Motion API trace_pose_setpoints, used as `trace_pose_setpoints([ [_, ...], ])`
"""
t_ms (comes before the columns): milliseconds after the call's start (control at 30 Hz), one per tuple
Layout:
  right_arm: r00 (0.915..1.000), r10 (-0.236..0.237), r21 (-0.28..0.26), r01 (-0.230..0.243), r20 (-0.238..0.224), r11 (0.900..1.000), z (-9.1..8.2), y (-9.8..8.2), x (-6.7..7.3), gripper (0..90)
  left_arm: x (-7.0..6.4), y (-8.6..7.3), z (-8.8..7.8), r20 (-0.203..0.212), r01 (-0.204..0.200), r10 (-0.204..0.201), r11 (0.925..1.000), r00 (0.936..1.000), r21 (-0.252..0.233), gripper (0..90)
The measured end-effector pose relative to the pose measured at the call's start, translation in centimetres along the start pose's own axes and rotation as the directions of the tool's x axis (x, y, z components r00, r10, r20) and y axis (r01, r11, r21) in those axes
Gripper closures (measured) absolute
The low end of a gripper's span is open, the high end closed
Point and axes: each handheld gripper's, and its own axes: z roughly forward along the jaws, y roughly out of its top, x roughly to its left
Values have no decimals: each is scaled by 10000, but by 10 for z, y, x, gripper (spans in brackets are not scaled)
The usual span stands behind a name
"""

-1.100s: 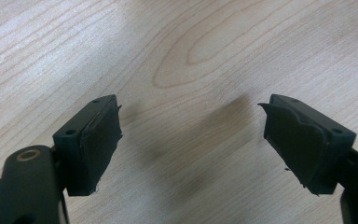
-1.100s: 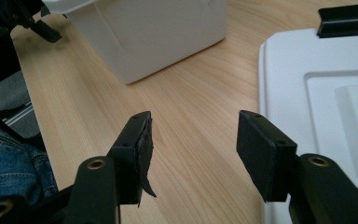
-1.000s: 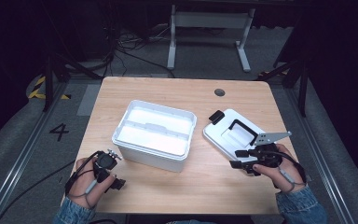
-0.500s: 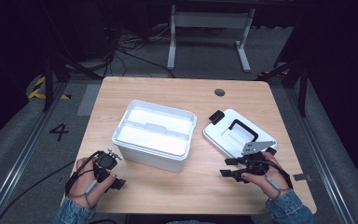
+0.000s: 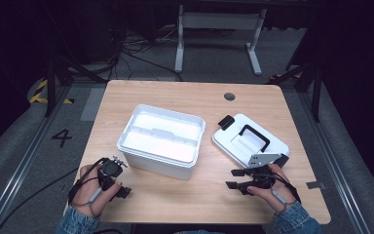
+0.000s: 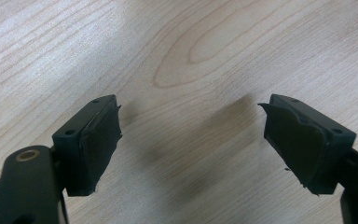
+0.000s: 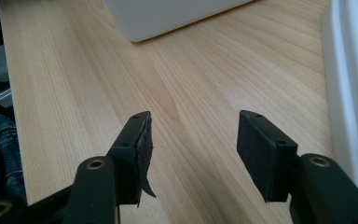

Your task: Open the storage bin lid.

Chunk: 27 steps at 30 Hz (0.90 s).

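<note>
Wooden table, near edge: left gripper rests at the left corner, jaws spread, empty. Mid-table sits the open white bin; its lid lies beside it toward the right edge. Right gripper, jaws apart and empty, sits low just before the lid, likely lining up a grab.

A lab or test room. The wooden table stands on grey floor, with loose cables at eleven o'clock and a painted number at nine.
</note>
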Motion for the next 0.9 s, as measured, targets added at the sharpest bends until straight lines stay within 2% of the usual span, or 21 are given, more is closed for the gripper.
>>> trace_pose_setpoints([
  [233, 9986, -536, -93, 536, 10, 9985, 8, -5, 7, 460, -1, 0, 0, 48, -4, 4, 10000, 10000, 44, 192],
  [267, 9980, -638, -102, 639, 35, 9979, 9, -6, 8, 460, -1, 0, 1, 65, -4, 4, 10000, 10000, 60, 192],
  [300, 9953, -956, -78, 957, 144, 9954, 10, -7, 9, 460, -1, 1, 1, 80, -29, 28, 10000, 10000, 80, 193],
  [333, 9953, -956, -78, 957, 144, 9954, 10, -7, 9, 460, -1, 1, 1, 80, -29, 28, 10000, 10000, 80, 192],
  [367, 9943, -1046, -102, 1049, 223, 9944, 11, -8, 10, 459, 0, 1, 0, -93, -207, 208, 9997, 9997, 95, 192],
  [400, 9937, -1095, -138, 1098, 256, 9939, 12, -9, 10, 458, -1, 1, 1, 80, -75, 74, 9999, 9999, 69, 192],
  [433, 9932, -1138, -165, 1143, 256, 9933, 13, -9, 10, 454, -1, 1, 1, 75, -101, 100, 9999, 9999, 67, 192],
  [633, 9916, -1228, -82, 1232, 410, 9923, 17, -11, 11, 441, -1, 1, 1, 76, -106, 106, 9999, 9999, 61, 192],
  [700, 9916, -1217, -96, 1222, 432, 9925, 17, -11, 11, 435, 0, 2, 1, -66, -204, 205, 9998, 9998, 61, 192],
  [800, 9919, -1201, -55, 1204, 417, 9927, 19, -11, 12, 428, -2, 1, 2, 187, -10, 9, 10000, 9998, 81, 193],
  [900, 9923, -1175, -105, 1180, 390, 9930, 19, -11, 13, 424, -1, 2, 1, 95, -53, 53, 10000, 9999, 21, 192],
])
